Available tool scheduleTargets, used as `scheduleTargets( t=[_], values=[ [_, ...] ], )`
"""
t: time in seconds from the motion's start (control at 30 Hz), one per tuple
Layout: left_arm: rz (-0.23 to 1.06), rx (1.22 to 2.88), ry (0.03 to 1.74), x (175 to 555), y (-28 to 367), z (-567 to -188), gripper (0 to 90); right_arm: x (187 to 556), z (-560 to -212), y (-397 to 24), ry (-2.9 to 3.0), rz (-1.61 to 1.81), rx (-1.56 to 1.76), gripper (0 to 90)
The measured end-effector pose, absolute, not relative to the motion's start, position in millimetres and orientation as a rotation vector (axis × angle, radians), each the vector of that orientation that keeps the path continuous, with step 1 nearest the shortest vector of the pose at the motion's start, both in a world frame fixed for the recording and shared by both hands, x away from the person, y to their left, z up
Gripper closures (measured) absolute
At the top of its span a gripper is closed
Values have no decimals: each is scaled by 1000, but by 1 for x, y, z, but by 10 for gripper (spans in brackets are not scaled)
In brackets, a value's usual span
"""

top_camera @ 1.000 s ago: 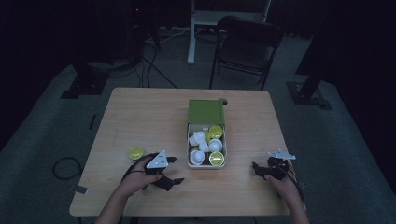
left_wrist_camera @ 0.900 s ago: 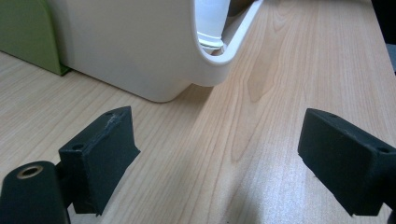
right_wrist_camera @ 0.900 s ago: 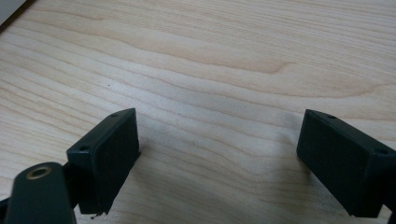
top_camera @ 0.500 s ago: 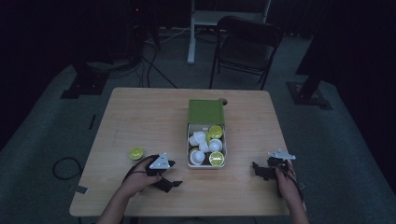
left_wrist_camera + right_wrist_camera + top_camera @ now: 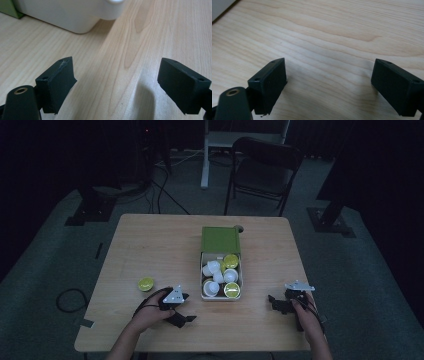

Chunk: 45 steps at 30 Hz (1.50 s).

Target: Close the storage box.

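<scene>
Centrally, white box (image 5: 221,296) packed with white and green cups (image 5: 230,290); green lid (image 5: 220,240) behind. Both grippers, left (image 5: 189,316) and right (image 5: 272,302), agape, gripping nothing; left jaws just narrowed slightly.

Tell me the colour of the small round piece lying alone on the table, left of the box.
Yellow-green; the small round piece shows best in the high view.
</scene>
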<state>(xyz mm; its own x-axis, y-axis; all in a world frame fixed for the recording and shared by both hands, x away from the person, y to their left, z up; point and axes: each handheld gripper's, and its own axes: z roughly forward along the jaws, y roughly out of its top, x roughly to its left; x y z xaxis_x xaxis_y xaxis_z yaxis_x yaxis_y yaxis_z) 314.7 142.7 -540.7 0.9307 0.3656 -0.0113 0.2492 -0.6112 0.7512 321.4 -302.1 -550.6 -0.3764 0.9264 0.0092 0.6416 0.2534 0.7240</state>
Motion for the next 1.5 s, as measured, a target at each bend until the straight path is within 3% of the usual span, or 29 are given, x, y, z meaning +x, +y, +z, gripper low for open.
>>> scheduleTargets(
  t=[0.73,1.23,1.5],
  values=[
    [248,2149,448,319,145,-524,142,306,-532,-265,2343,1056,1140,135],
    [368,1950,503,329,145,-507,142,322,-512,-247,2276,1367,1035,135],
    [374,1930,487,331,136,-505,142,330,-508,-236,2246,1486,1098,129]
  ],
)
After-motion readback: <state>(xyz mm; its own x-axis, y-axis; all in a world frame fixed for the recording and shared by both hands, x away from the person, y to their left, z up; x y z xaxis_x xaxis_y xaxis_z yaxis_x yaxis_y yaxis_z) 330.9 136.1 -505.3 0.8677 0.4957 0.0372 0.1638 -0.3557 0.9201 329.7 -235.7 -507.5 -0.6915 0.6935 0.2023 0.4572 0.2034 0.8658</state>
